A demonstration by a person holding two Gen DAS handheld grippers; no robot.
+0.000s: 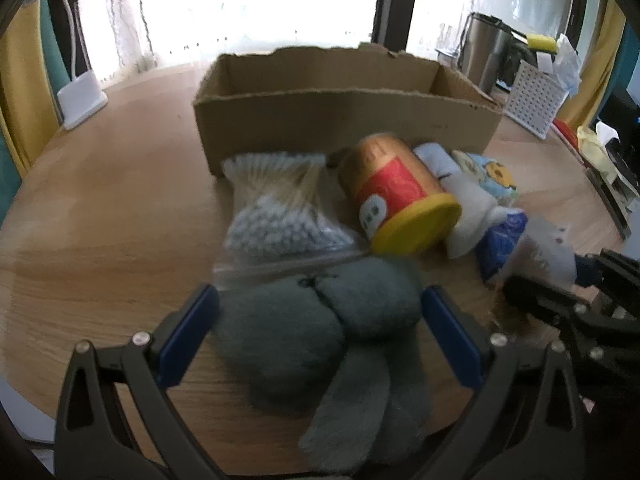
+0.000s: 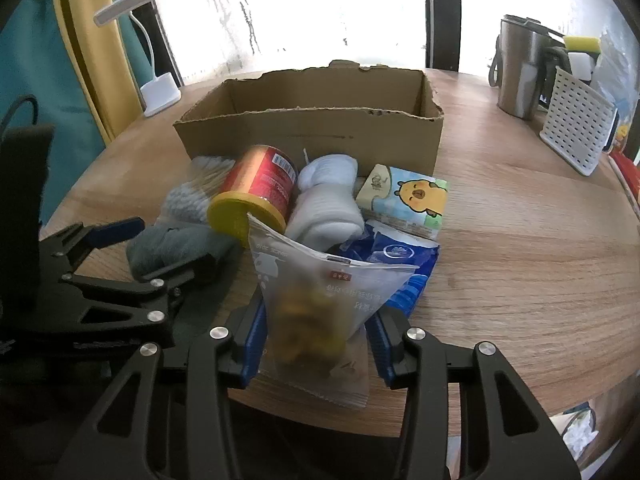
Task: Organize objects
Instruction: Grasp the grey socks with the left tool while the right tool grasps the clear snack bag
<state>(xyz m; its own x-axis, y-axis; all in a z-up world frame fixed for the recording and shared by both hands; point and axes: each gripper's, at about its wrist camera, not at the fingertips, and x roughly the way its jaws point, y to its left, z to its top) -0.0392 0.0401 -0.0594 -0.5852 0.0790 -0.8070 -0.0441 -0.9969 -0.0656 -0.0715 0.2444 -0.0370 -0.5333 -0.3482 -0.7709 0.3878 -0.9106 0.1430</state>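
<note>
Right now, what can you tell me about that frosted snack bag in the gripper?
The snack bag is a frosted, see-through plastic pouch with yellowish-brown pieces inside, grey print and a small red label. It stands tilted at the near edge of the wooden table, pinched between the blue pads of the right gripper, in front of a blue packet.

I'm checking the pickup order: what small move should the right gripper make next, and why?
Probably lift the frosted snack pouch and carry it toward the open cardboard box. The right gripper is already shut on the pouch, the box stands just behind the pile, and the left gripper is open around the grey socks.
</note>
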